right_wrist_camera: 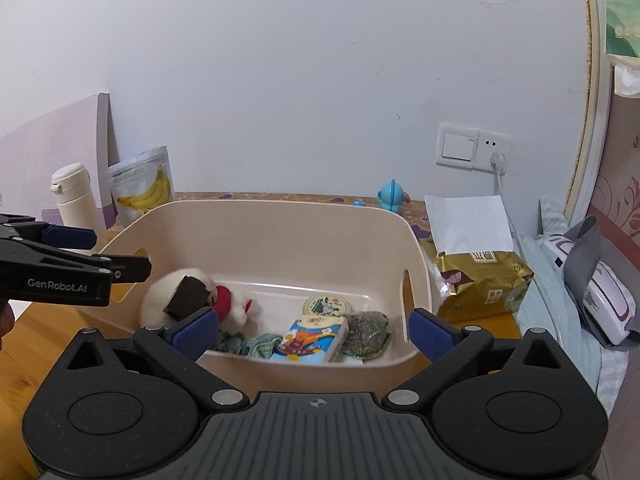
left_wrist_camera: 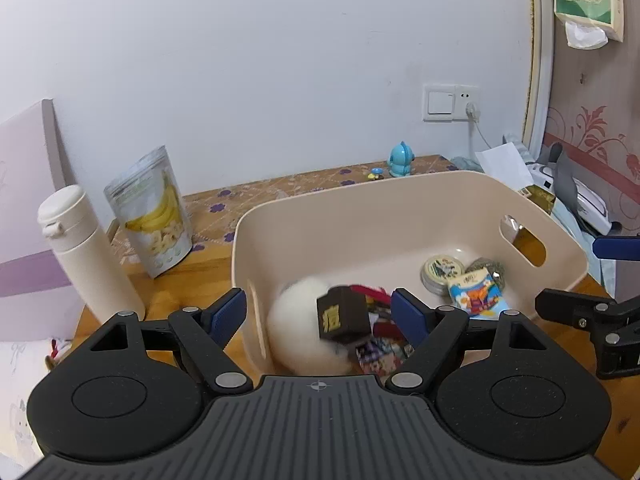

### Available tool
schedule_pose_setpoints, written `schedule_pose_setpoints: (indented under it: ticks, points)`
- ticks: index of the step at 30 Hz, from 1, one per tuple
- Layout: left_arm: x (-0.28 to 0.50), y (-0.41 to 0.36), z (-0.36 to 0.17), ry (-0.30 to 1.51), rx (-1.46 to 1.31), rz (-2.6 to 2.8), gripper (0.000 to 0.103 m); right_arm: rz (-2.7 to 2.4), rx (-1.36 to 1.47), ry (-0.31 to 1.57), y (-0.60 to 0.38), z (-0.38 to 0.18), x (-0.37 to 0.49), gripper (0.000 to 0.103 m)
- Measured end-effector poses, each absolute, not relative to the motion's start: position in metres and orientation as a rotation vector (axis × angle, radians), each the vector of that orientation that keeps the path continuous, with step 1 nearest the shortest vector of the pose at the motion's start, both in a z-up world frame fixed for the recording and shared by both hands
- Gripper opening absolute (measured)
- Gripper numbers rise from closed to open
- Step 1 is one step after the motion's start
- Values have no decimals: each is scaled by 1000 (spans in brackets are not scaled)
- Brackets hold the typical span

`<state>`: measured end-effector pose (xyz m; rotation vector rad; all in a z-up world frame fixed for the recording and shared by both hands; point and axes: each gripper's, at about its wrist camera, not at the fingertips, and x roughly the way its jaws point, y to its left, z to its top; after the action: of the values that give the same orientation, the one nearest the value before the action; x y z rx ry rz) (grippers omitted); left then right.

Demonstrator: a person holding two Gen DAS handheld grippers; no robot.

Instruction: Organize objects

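Observation:
A beige plastic bin (left_wrist_camera: 400, 200) (right_wrist_camera: 280, 210) stands on the wooden table. In its left end lie a white plush toy (left_wrist_camera: 296, 332) (right_wrist_camera: 164, 288) and a dark brown box (left_wrist_camera: 344, 316) (right_wrist_camera: 188, 296), both blurred. My left gripper (left_wrist_camera: 318, 304) (right_wrist_camera: 116, 254) hangs open above them, its pads touching neither. My right gripper (right_wrist_camera: 312, 322) (left_wrist_camera: 580, 276) is open wide over the bin's near wall, with nothing held. Further right in the bin sit a round tin (right_wrist_camera: 328, 306), a blue and orange packet (right_wrist_camera: 312, 338), a green mesh pouch (right_wrist_camera: 368, 334) and a teal cloth (right_wrist_camera: 260, 344).
A white bottle (left_wrist_camera: 84, 256) and a banana-chip bag (left_wrist_camera: 156, 216) stand left of the bin. A blue figurine (left_wrist_camera: 400, 159) stands behind it. To the right lie a gold packet (right_wrist_camera: 480, 280), a sheet of white paper (right_wrist_camera: 468, 220) and a white device with a grey strap (right_wrist_camera: 600, 292).

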<state>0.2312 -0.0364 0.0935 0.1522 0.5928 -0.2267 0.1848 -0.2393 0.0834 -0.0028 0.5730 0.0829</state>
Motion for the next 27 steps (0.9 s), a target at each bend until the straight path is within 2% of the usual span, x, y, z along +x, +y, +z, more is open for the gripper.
schedule_pose_setpoints:
  ticks: [27]
  points:
    - [151,-18,88,590,97,-158,82,74,12,588,-245,82,115,103]
